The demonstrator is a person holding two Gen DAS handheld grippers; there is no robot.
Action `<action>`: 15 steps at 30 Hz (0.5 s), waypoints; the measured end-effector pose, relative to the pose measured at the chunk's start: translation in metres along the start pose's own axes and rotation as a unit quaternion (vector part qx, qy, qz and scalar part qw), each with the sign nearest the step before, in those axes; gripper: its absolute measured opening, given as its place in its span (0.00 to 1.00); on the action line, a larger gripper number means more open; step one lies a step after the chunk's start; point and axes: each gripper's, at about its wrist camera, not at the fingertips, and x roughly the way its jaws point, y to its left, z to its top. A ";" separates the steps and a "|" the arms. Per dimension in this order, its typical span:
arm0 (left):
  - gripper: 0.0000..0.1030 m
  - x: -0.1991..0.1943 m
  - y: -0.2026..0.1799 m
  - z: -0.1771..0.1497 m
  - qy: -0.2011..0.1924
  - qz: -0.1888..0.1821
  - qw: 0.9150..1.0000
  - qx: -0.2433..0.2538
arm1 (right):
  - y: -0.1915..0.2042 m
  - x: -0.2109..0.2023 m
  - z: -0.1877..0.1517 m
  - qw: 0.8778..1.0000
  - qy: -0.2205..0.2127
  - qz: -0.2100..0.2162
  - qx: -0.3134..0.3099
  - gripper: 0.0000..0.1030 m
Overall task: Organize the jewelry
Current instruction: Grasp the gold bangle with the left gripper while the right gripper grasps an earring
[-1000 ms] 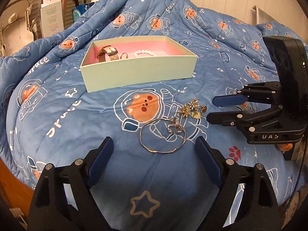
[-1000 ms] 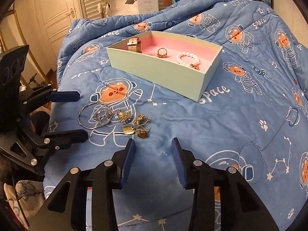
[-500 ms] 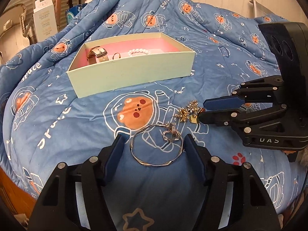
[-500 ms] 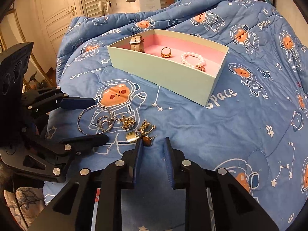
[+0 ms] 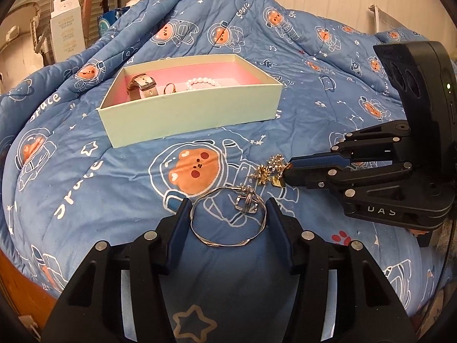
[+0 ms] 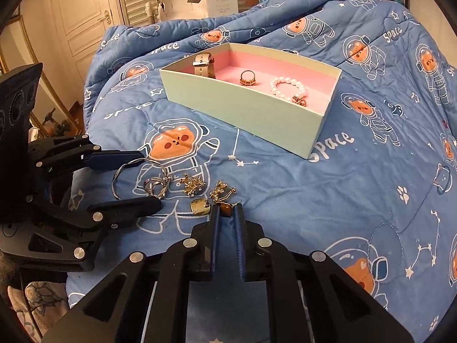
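Observation:
On the blue blanket lies a silver bangle [image 5: 225, 243] with a silver ring [image 5: 247, 201] inside its loop. My left gripper [image 5: 227, 208] straddles the bangle; its jaws are closing and both pads touch the bangle's sides. Beside it lies a cluster of gold earrings [image 6: 194, 185]. My right gripper [image 6: 227, 208] is shut on a small amber earring [image 6: 225, 211] at its fingertips. Behind them, the mint box [image 6: 242, 111] with a pink lining holds a watch [image 6: 202, 63], a gold ring [image 6: 247, 77] and a pearl bracelet [image 6: 288, 87].
The blanket [image 5: 85, 171] bulges and slopes away at the front left, where a wooden bed edge [image 5: 11, 280] shows. A white carton [image 5: 67, 34] and shelving stand behind the bed. A door [image 6: 80, 20] is at the far left.
Both grippers' jaws have narrowed. The left one came forward and closed around the bangle. The right one closed on the amber earring.

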 end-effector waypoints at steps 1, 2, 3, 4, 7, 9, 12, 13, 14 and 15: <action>0.52 -0.001 0.000 0.000 -0.003 -0.003 1.000 -0.001 | 0.000 0.000 0.000 1.000 0.000 0.000 0.001 0.10; 0.52 -0.003 0.000 0.000 -0.005 -0.005 1.000 -0.002 | 0.000 -0.001 0.000 1.000 -0.001 0.000 0.001 0.09; 0.52 -0.004 -0.001 0.000 -0.007 -0.006 1.000 -0.003 | 0.000 -0.001 -0.001 1.000 -0.002 0.000 0.002 0.09; 0.52 -0.005 -0.001 0.000 -0.008 -0.007 1.000 -0.003 | -0.001 -0.002 -0.001 1.000 -0.002 0.001 0.003 0.09; 0.52 -0.008 -0.001 0.001 -0.011 -0.011 1.000 -0.007 | -0.001 -0.005 -0.002 1.000 -0.004 0.000 0.006 0.09; 0.52 -0.011 -0.001 0.001 -0.015 -0.013 1.000 -0.008 | -0.002 -0.007 -0.002 1.000 -0.005 0.002 0.008 0.09; 0.52 -0.015 -0.001 0.002 -0.018 -0.015 1.000 -0.009 | -0.004 -0.009 -0.003 1.000 -0.006 0.006 0.014 0.09; 0.52 -0.016 -0.001 0.003 -0.019 -0.016 1.000 -0.011 | -0.004 -0.010 -0.003 1.000 -0.006 0.009 0.016 0.09; 0.52 -0.017 0.000 0.003 -0.020 -0.018 1.000 -0.013 | -0.004 -0.011 -0.003 1.000 -0.006 0.011 0.017 0.09; 0.52 -0.018 0.000 0.004 -0.021 -0.019 0.999 -0.015 | -0.004 -0.012 -0.002 1.000 -0.007 0.014 0.019 0.09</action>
